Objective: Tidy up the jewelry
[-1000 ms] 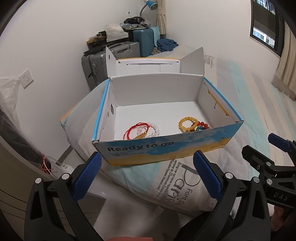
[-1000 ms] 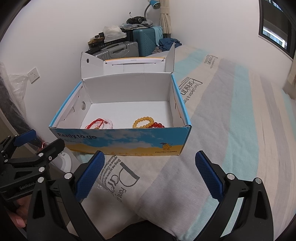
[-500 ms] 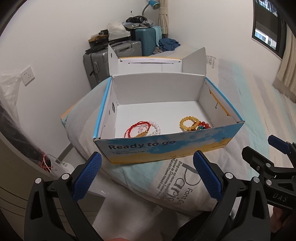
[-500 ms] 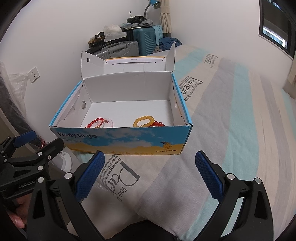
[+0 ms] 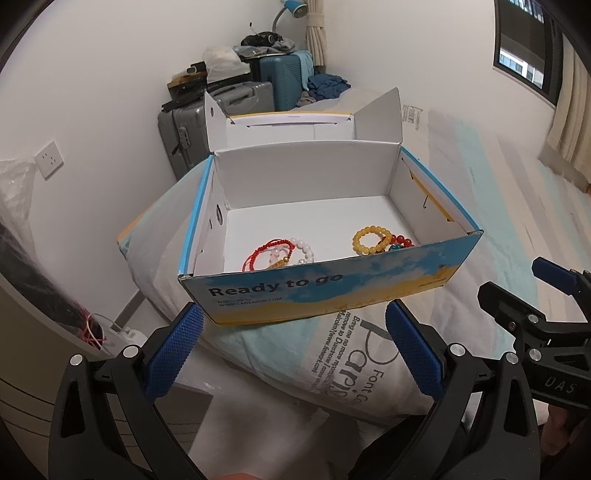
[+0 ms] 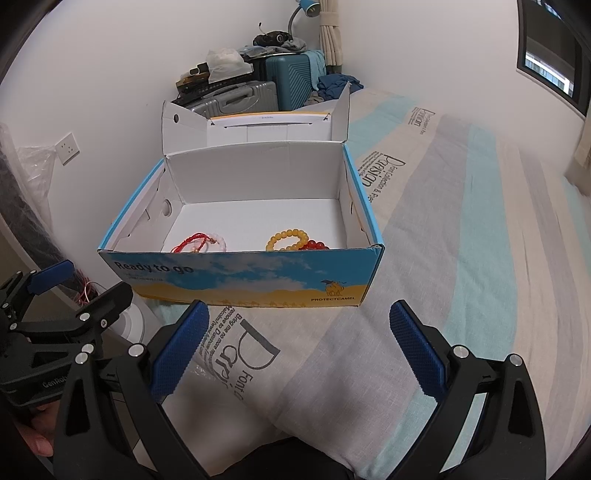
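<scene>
An open cardboard box (image 5: 325, 284) sits on a bed (image 6: 480, 258), near the bed's corner. Its front wall is printed with blue sky, yellow sand and the words "Ready to go". Its lid (image 5: 288, 125) is folded back and stands upright behind it.

The jewelry lies on the box's white floor, close to the front wall, in two small clusters set apart from each other. On the left, a red cord bracelet (image 5: 258, 251) overlaps a white bead bracelet (image 5: 304, 248), and a small gold-coloured piece lies touching them. On the right, a yellow bead bracelet (image 5: 369, 236) rests against a red bead bracelet (image 5: 400, 242), with a few green beads just beside them, partly hidden by the front wall.

Both claws hover in front of the box, above the bedspread, touching nothing. The left claw (image 5: 293, 350) has its blue textured pads spread wide apart and holds nothing. The right claw (image 6: 295, 349) is likewise spread wide and empty. Each claw shows at the edge of the other's view, so they are side by side.

The bedspread has pale blue, grey and cream stripes with printed lettering. Behind the box, against the white wall, stand a grey suitcase (image 5: 221, 110) and a teal suitcase (image 6: 291, 81) piled with clothes and bags. A blue desk lamp (image 6: 306, 7) rises above them beside a tied curtain. A wall socket (image 5: 48, 158) is on the left wall, and a dark window (image 5: 524, 51) is at upper right.
</scene>
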The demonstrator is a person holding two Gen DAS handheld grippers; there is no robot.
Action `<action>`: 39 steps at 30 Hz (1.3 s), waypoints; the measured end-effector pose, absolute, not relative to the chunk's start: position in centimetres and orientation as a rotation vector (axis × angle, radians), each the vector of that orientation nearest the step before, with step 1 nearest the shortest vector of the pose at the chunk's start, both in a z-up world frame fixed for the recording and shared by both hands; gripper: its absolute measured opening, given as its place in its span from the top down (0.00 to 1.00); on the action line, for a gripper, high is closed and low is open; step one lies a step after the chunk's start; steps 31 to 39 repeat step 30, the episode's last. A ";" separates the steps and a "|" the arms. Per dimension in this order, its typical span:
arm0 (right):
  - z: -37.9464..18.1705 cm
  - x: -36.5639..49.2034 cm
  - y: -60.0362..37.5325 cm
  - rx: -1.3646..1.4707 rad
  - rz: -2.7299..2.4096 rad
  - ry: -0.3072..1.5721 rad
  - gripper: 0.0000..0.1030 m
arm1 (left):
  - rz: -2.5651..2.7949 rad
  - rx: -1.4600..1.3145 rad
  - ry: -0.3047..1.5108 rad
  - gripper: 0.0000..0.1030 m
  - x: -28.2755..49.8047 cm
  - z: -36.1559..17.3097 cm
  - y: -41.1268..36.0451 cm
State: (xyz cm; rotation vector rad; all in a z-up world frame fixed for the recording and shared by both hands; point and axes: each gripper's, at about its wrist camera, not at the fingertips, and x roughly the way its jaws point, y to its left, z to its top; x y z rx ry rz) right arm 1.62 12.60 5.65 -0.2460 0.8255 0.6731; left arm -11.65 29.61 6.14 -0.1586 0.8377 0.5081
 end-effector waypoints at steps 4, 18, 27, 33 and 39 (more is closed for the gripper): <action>5.5 1.5 12.6 -0.246 0.671 0.828 0.08 | 0.516 -0.151 0.832 0.06 -11.7 6.2 29.5; 5.3 1.5 12.6 -0.240 0.668 0.829 0.08 | 0.517 -0.146 0.829 0.06 -11.8 6.4 29.4; 5.3 1.5 12.6 -0.241 0.670 0.828 0.08 | 0.513 -0.165 0.837 0.06 -11.6 6.2 29.6; 5.3 1.5 12.6 -0.237 0.669 0.830 0.08 | 0.515 -0.156 0.834 0.06 -11.5 6.3 29.5; 5.3 1.5 12.6 -0.237 0.669 0.830 0.08 | 0.515 -0.156 0.834 0.06 -11.5 6.3 29.5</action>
